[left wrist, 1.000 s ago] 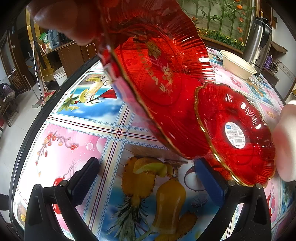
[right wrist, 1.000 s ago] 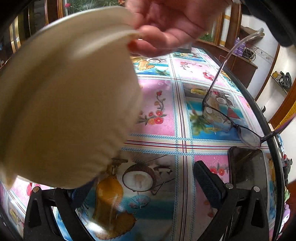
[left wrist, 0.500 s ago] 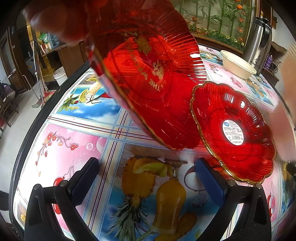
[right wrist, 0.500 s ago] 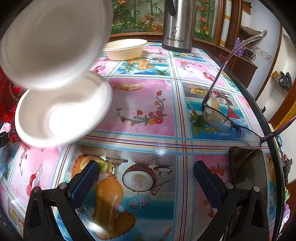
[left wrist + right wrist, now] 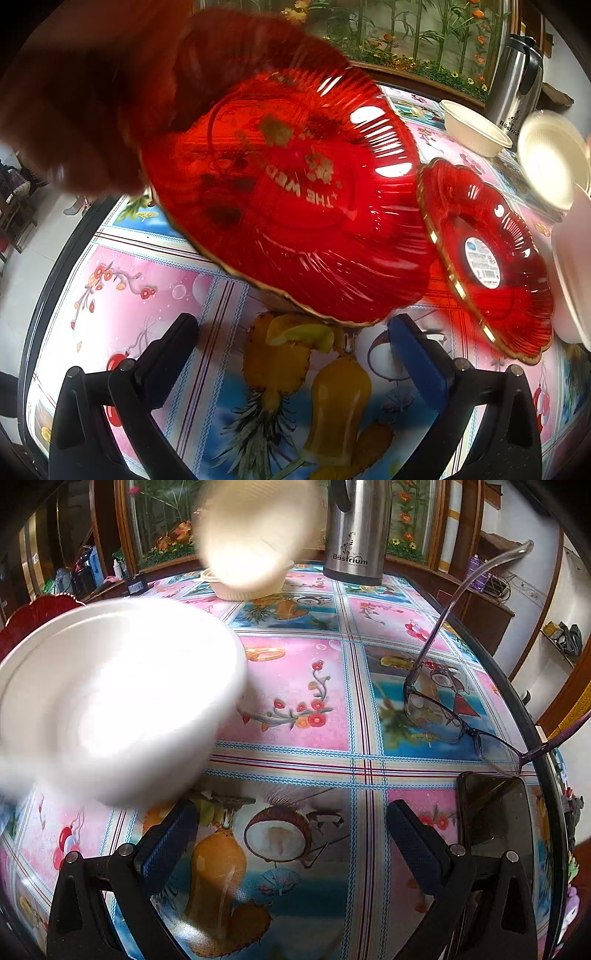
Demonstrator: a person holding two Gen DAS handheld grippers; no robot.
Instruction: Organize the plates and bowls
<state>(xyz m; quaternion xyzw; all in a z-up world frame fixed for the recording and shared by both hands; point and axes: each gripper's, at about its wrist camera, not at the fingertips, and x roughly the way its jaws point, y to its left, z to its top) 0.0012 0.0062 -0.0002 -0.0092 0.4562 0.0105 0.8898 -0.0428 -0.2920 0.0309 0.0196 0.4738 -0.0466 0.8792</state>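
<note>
On the fruit-print tablecloth (image 5: pixel 295 709) almost nothing is sorted yet. Neither tool is holding anything: the left gripper (image 5: pixel 291 347) and the right gripper (image 5: pixel 291 830) both hang with their jaws spread wide over bare cloth. 1 red plate (image 5: pixel 288 206) is up in the air, tilted, with a blurred hand (image 5: pixel 85 110) at its upper edge. Just beside it, a second red plate (image 5: pixel 491 258) lies on the table. As for the bowls, 1 white bowl (image 5: pixel 110 701) blurs close at the right camera's left side, another white bowl (image 5: pixel 251 535) is smeared with motion near the steel flask (image 5: pixel 354 531), and a cream bowl (image 5: pixel 476 129) sits on the table by that flask. I'd judge the plates close to being stacked, the bowls still scattered.
</note>
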